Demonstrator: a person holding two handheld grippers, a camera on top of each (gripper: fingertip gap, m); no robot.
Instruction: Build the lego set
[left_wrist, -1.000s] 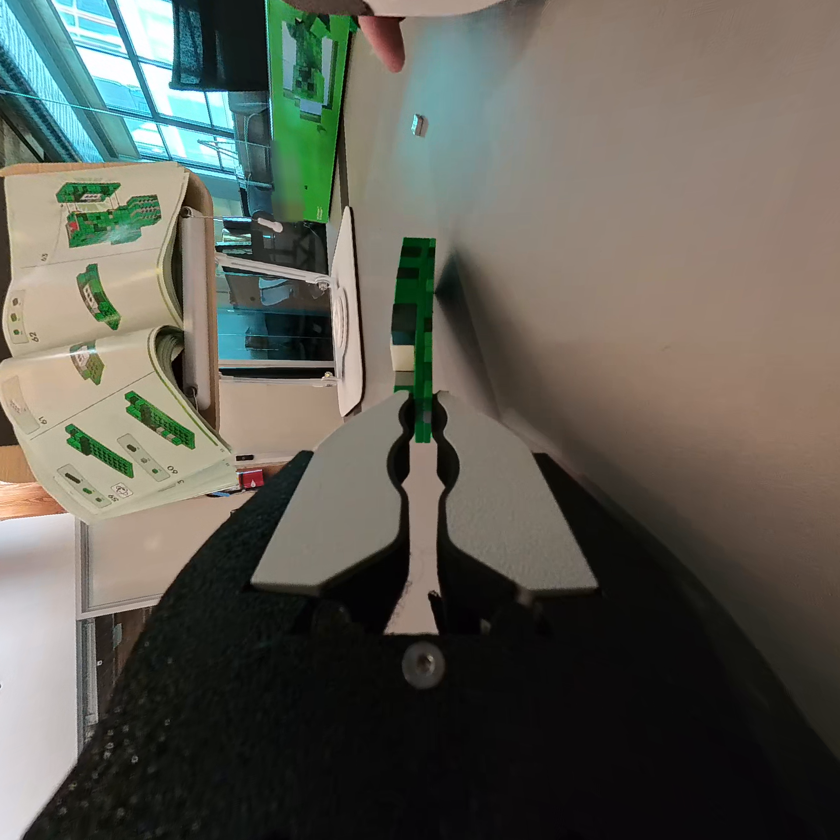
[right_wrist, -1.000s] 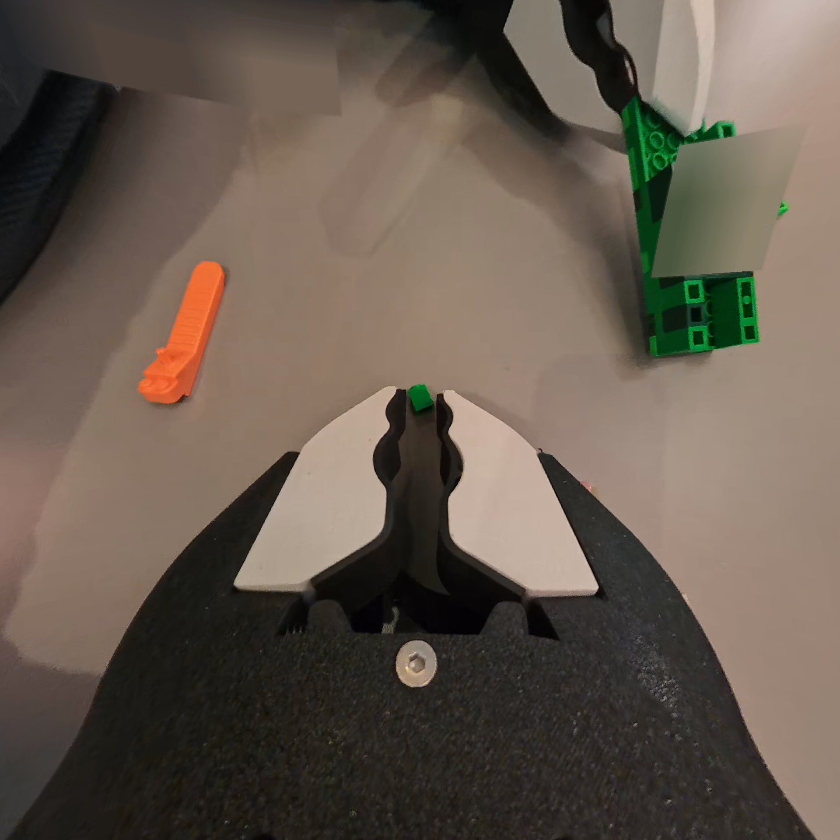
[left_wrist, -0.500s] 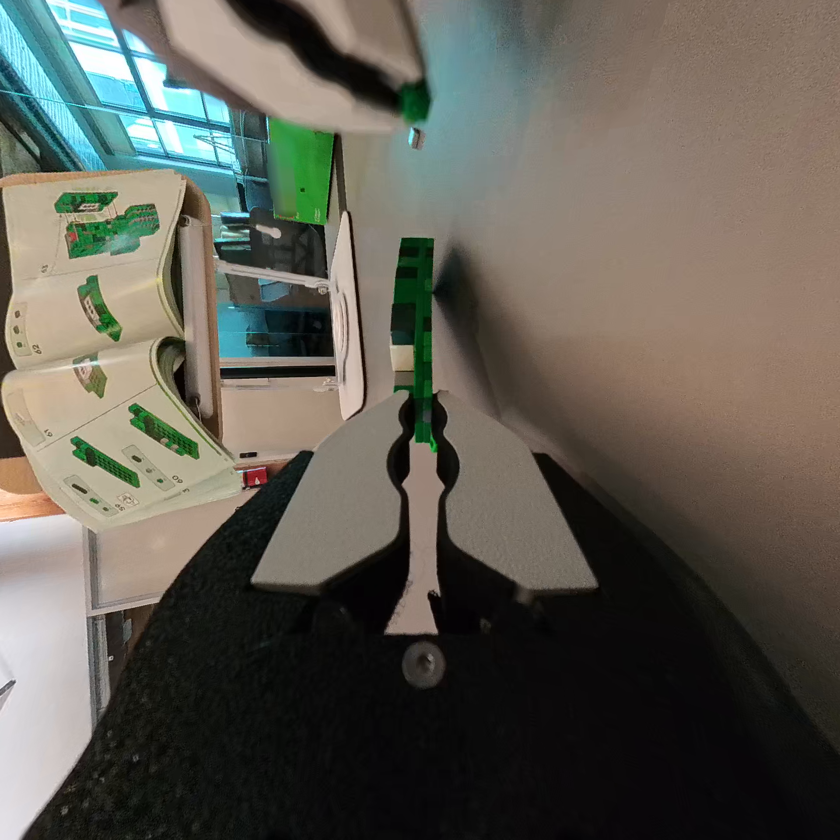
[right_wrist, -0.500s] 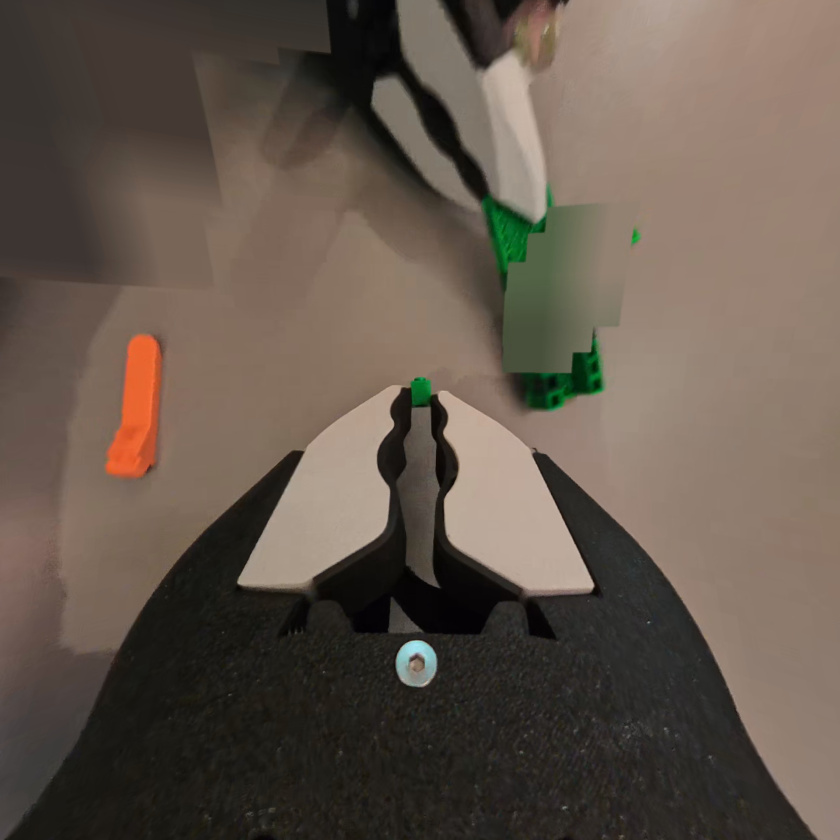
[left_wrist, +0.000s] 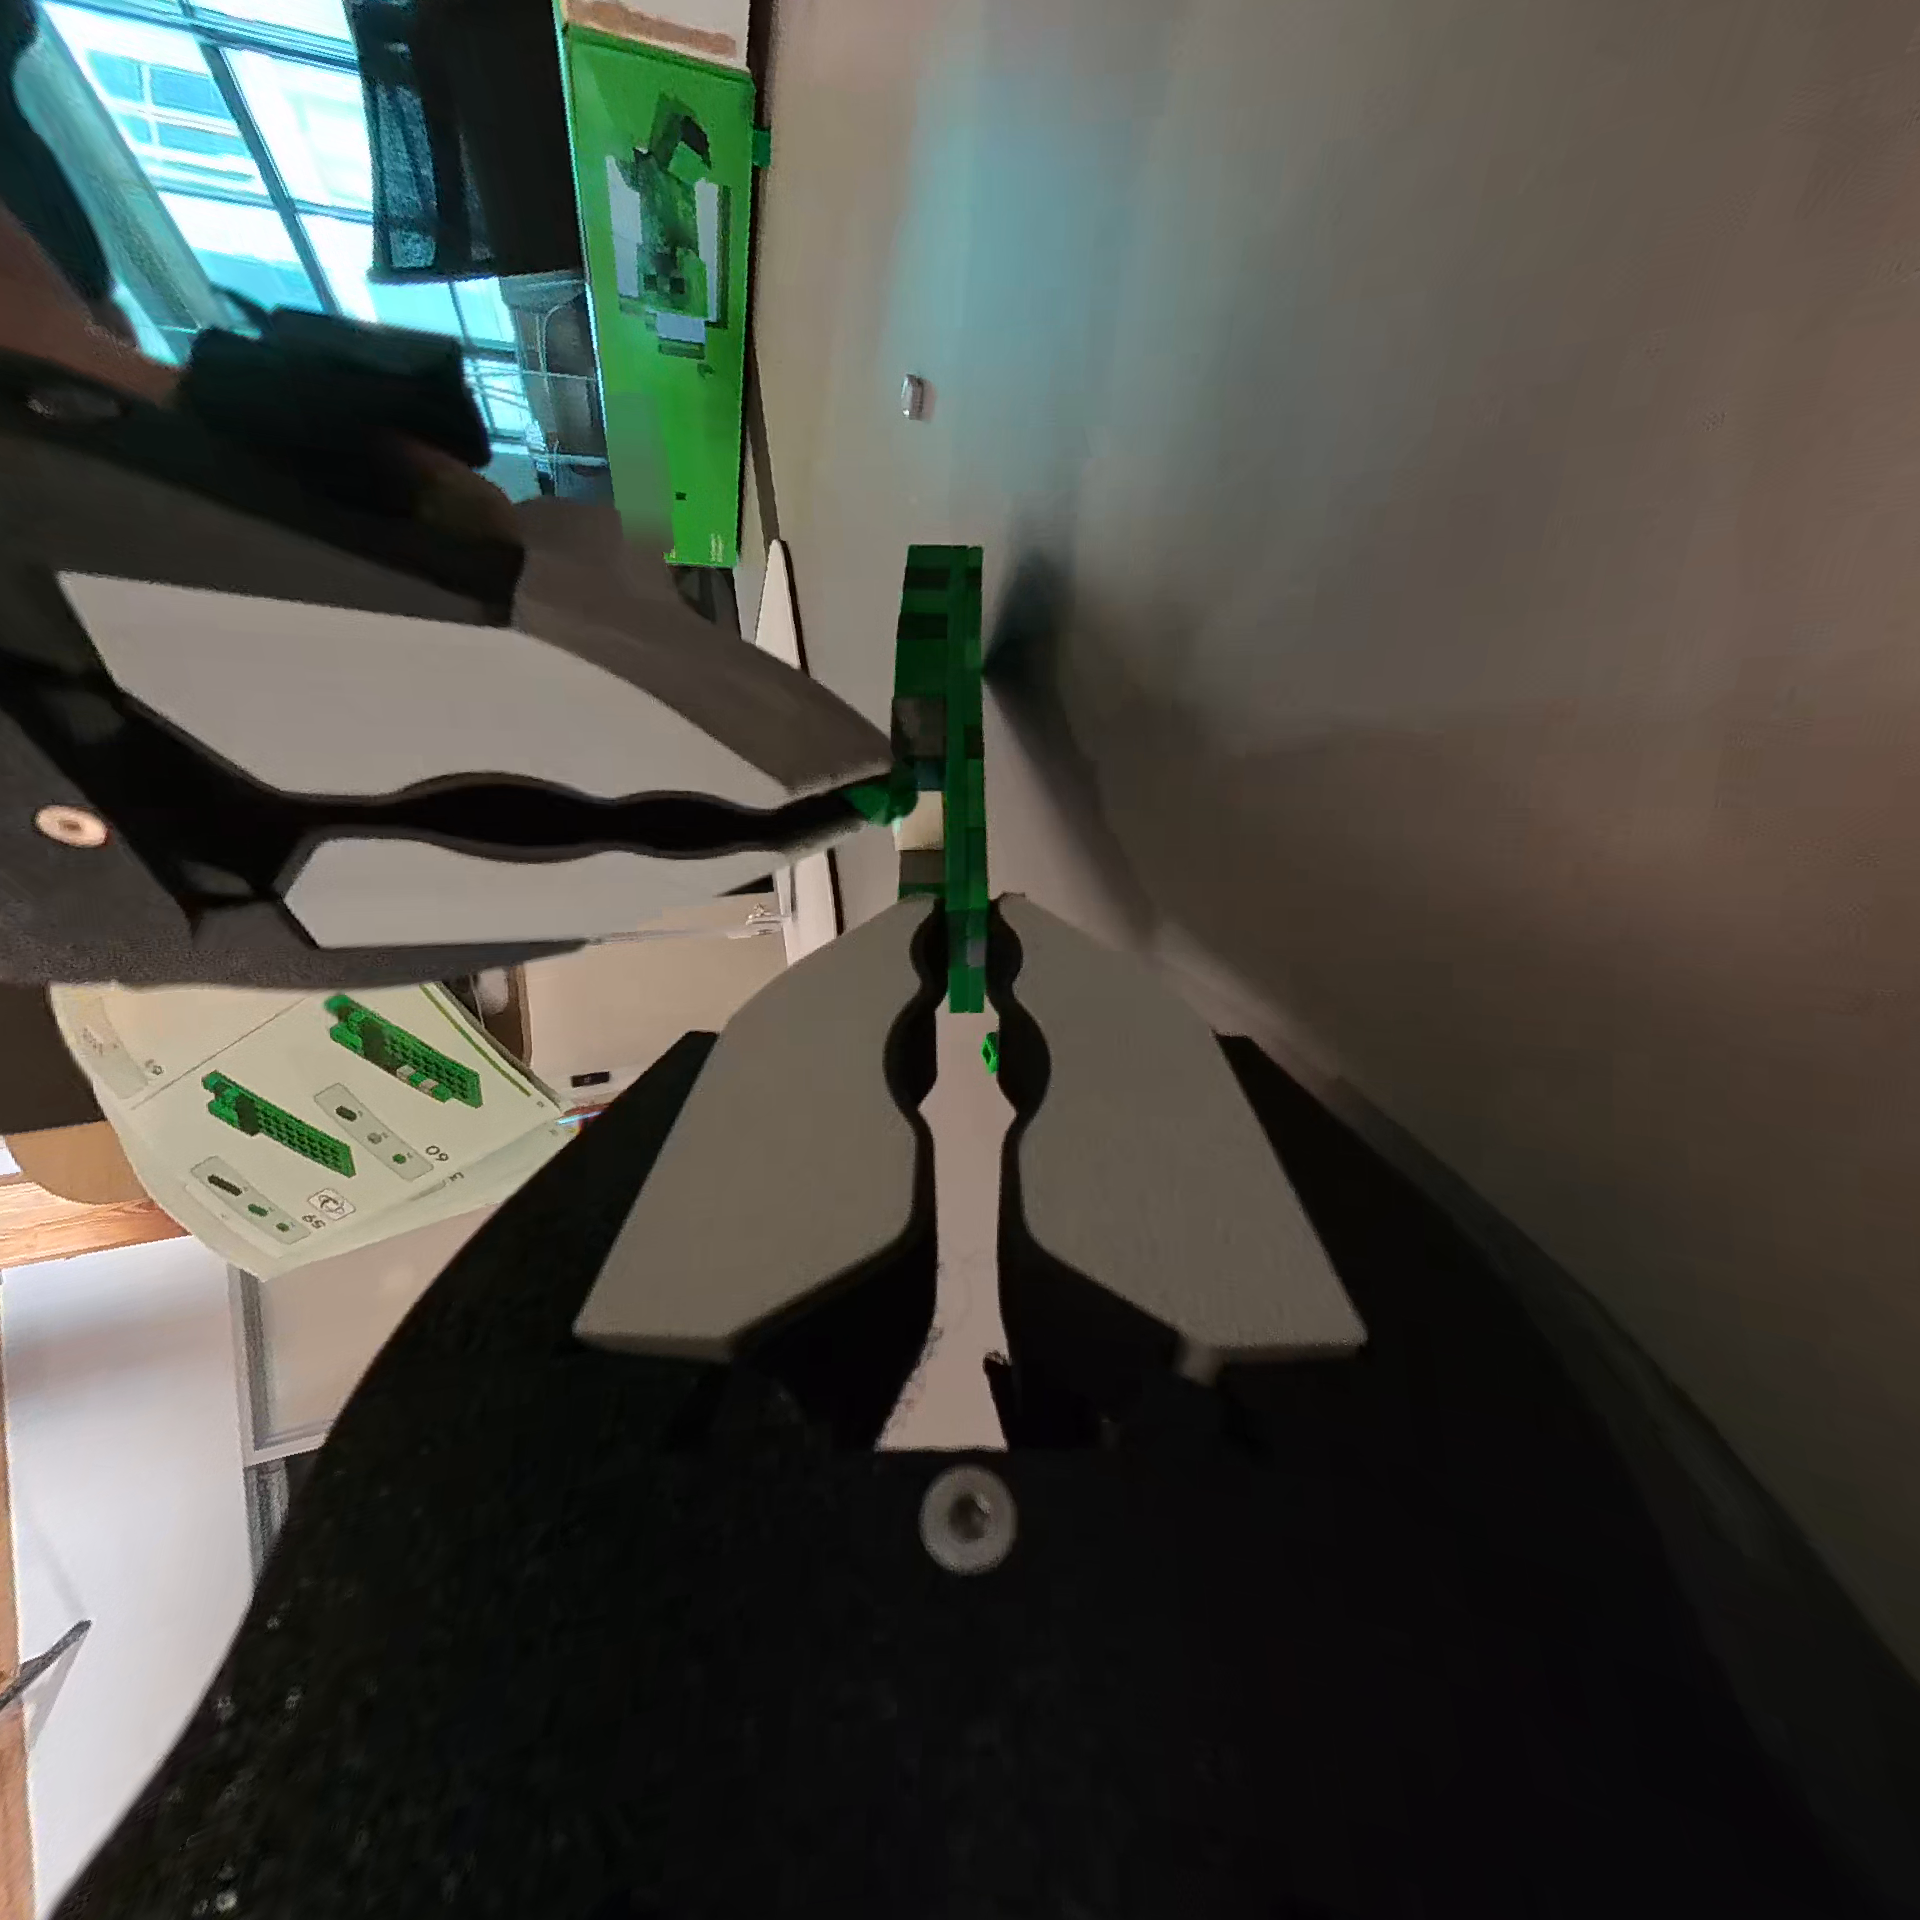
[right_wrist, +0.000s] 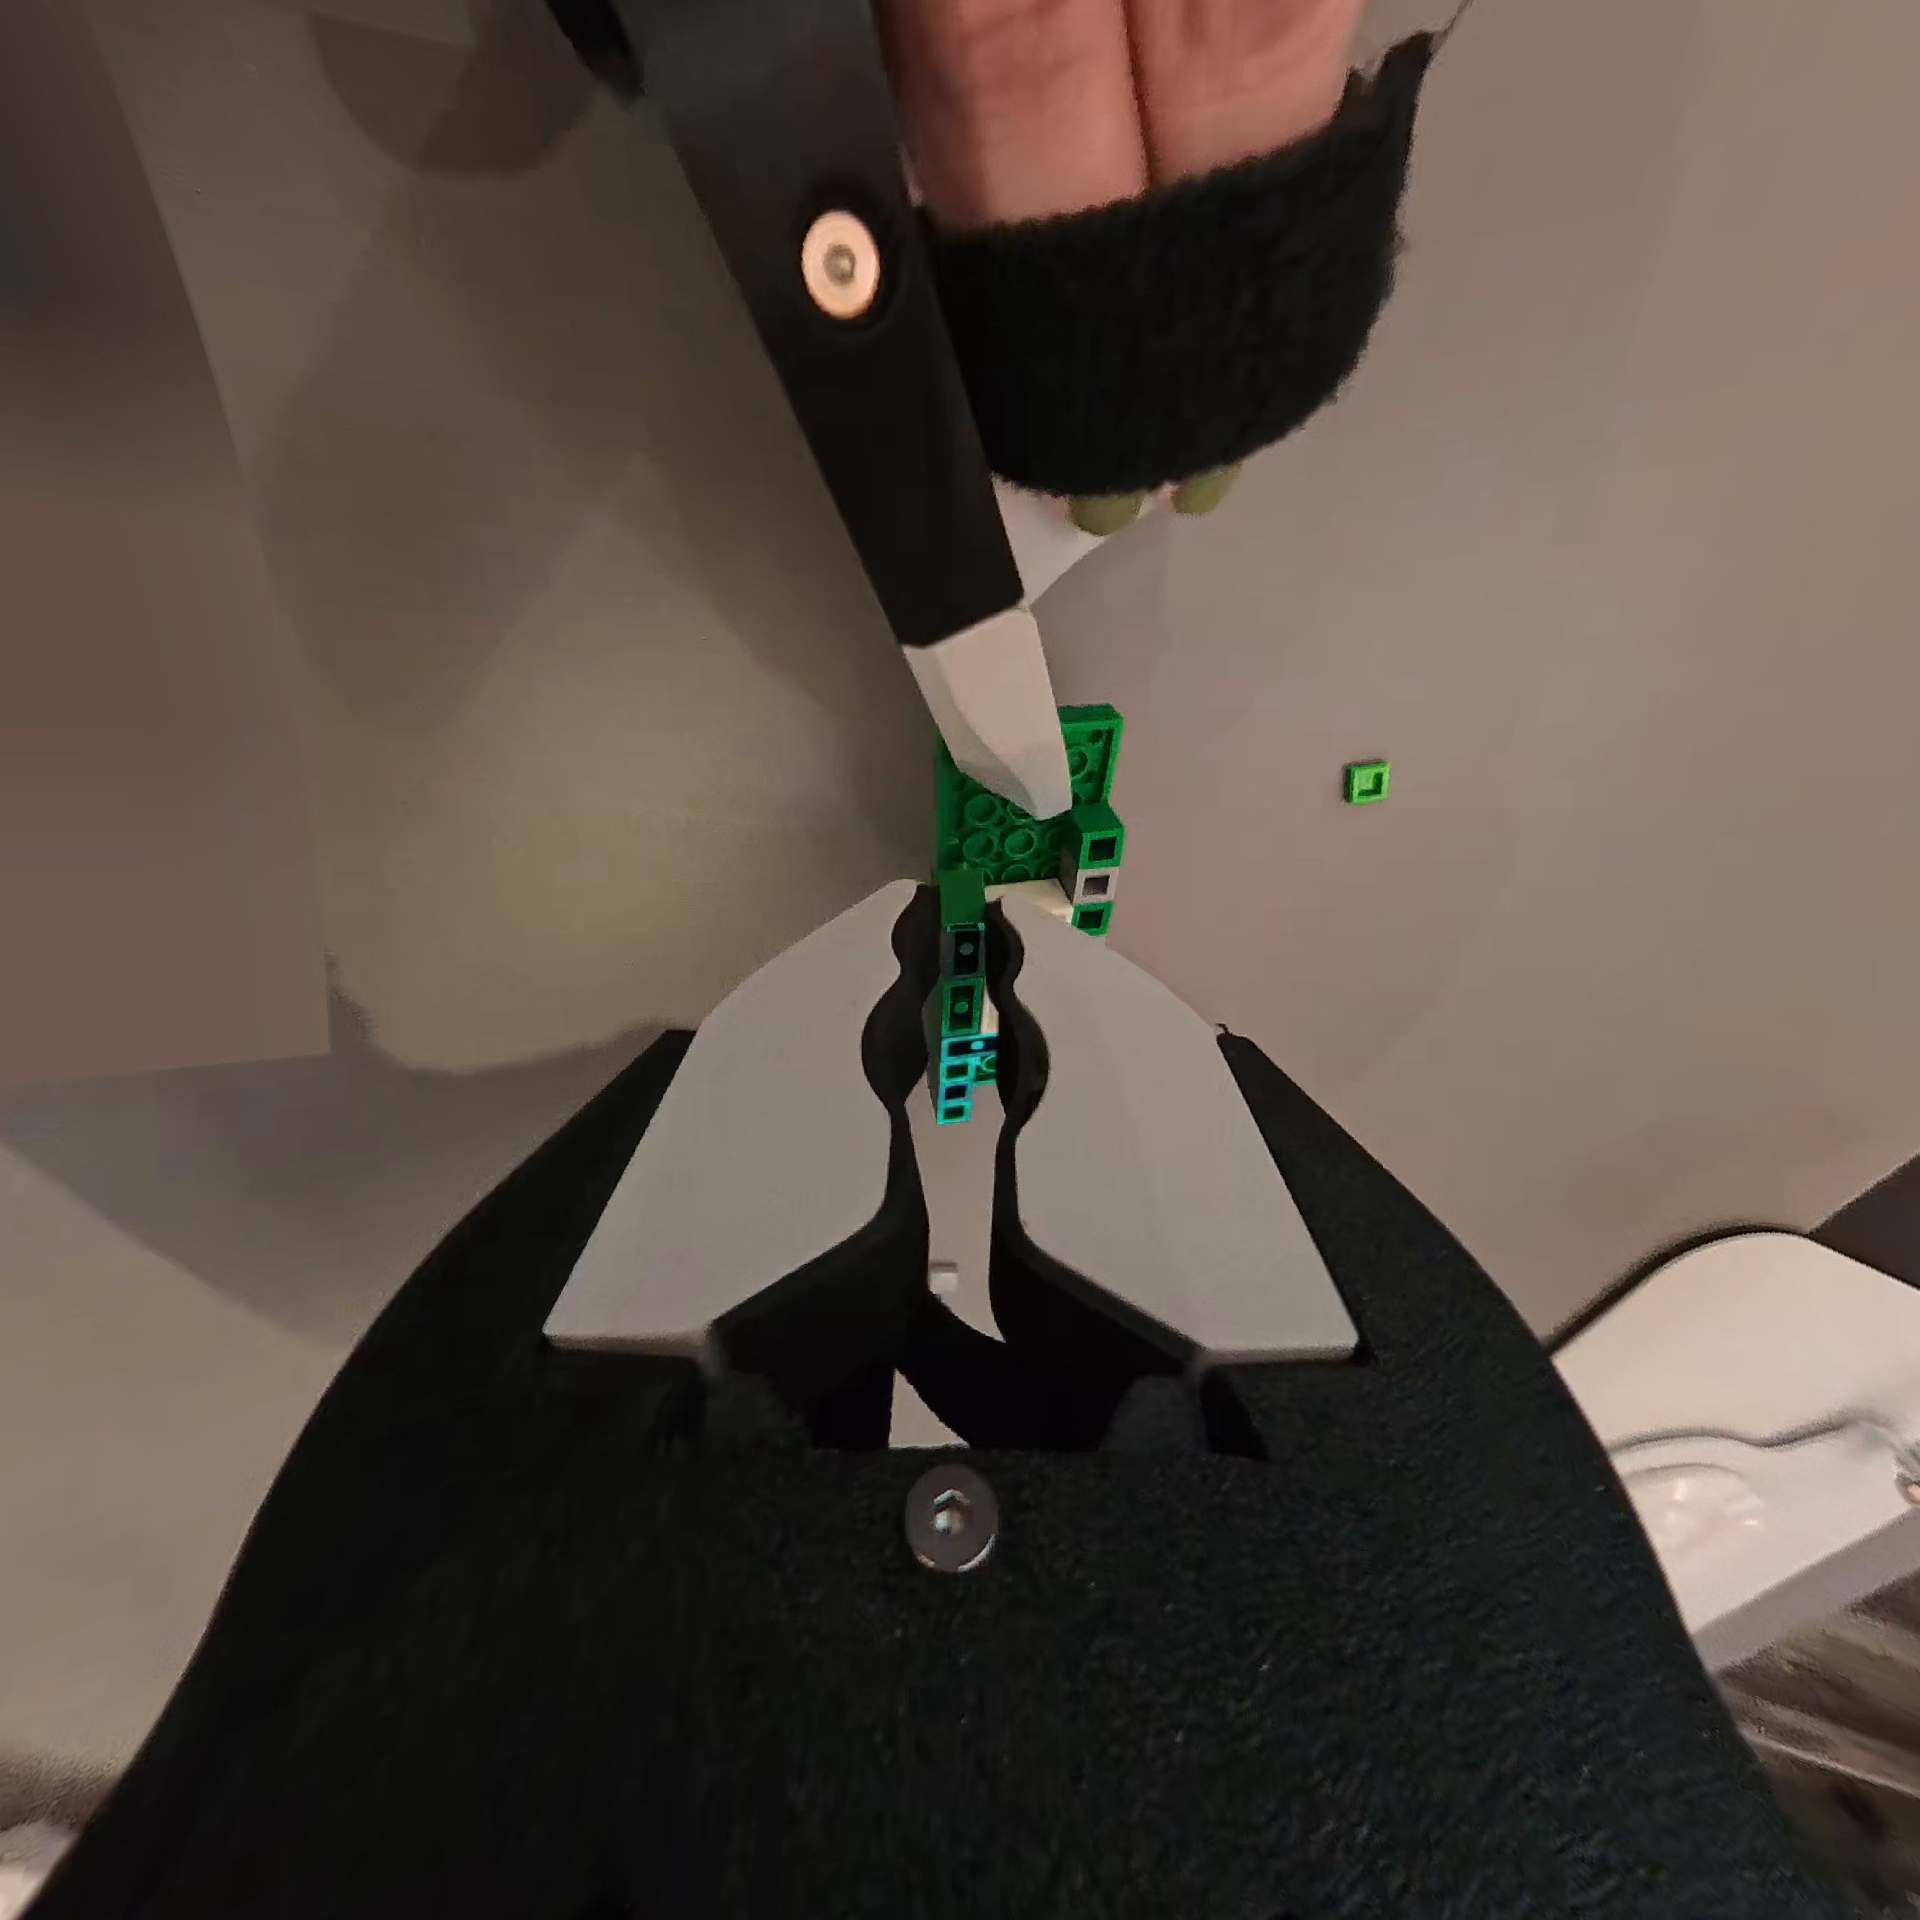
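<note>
My left gripper (left_wrist: 966, 920) is shut on the near edge of a green lego assembly (left_wrist: 940, 707) and holds it on edge against the grey table. My right gripper (left_wrist: 868, 802) comes in from the left, shut on a small green brick (left_wrist: 871, 800) that touches the assembly's face. In the right wrist view, my right gripper (right_wrist: 961, 906) holds the small green brick (right_wrist: 961, 891) against the studded assembly (right_wrist: 1023, 826). One of the left gripper's fingers (right_wrist: 1003, 727) covers part of the assembly, with a hand in a black sleeve (right_wrist: 1153, 343) behind it.
An open instruction booklet (left_wrist: 312, 1122) and a green box (left_wrist: 665, 260) stand at the table's far side beside a white stand (left_wrist: 781, 613). A small grey piece (left_wrist: 914, 395) and a small green tile (right_wrist: 1366, 781) lie loose. A white object (right_wrist: 1766, 1382) sits at lower right. The tips of both grippers are at nearly the same place. It is some 8 cm from my left tips to the small green tile (right_wrist: 1366, 781).
My right gripper carried the small green brick across the table to the assembly and now touches it. The orange separator has left its view. The left gripper held the assembly still.
</note>
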